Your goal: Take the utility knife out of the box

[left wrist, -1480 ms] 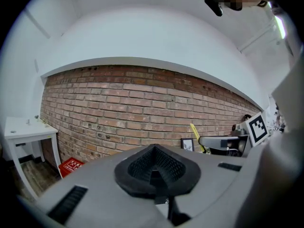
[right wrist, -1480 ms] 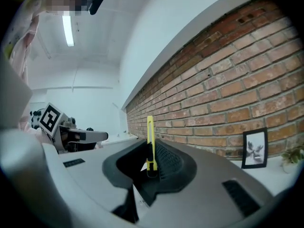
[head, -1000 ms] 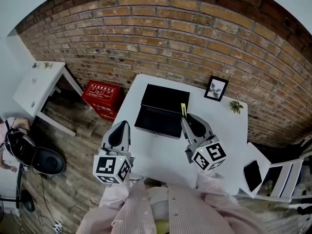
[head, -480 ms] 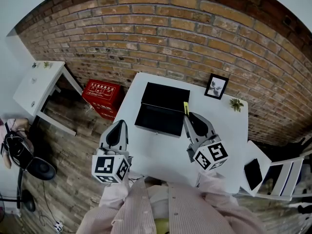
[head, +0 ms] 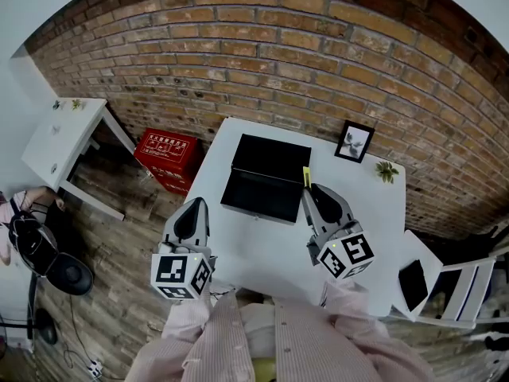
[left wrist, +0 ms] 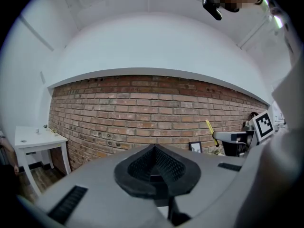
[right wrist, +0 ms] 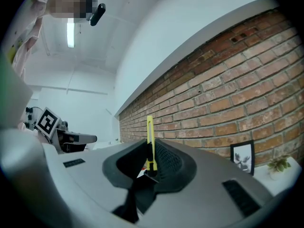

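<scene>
Holding utility knife (right wrist: 150, 144) in right gripper (right wrist: 152, 161): we see fingers clenched on its lower end, yellow body upright. In head view, frame centre, knife shows just beside right edge of open black box (head: 266, 180) on white bench (head: 262, 253). Left gripper (head: 196, 207), lower left: fingers clenched together, nothing between.

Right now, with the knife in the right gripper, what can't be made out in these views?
Inside of the box, head view: uniformly black, too dark to show any contents.
Lower end of the utility knife, right gripper view: buried between the shut jaws of the right gripper; blade state unclear.
The table and box, left gripper view: blocked by the body of the left gripper.
</scene>
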`<action>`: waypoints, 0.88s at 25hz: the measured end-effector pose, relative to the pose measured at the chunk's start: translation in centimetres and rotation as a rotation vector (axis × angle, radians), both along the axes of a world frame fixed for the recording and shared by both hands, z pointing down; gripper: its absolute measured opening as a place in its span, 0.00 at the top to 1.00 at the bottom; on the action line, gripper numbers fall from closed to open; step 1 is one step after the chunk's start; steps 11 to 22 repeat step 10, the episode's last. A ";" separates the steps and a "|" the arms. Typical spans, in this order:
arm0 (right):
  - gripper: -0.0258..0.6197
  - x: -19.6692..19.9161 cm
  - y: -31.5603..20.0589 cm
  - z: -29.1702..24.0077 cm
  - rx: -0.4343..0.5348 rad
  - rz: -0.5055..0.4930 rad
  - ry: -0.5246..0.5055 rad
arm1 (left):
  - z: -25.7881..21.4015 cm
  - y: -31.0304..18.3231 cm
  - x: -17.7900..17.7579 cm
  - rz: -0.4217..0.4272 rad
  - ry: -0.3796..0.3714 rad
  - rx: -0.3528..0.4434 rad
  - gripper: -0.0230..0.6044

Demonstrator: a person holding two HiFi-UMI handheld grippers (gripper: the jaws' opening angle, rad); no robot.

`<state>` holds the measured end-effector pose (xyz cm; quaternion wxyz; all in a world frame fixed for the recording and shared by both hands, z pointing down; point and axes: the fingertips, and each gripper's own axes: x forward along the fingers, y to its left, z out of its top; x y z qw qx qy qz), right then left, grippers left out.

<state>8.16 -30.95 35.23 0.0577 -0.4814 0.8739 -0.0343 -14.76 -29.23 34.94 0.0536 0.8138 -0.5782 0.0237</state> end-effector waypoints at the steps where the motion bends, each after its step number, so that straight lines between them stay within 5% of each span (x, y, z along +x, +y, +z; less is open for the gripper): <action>1: 0.88 0.1 0.0 0.0 0.000 0.002 -0.001 | 0.1 0.0 0.0 0.000 0.000 -0.002 0.98; 22: 0.88 0.4 -0.1 0.3 -0.009 0.013 0.001 | 0.6 -0.1 -0.1 -0.004 -0.001 -0.021 0.98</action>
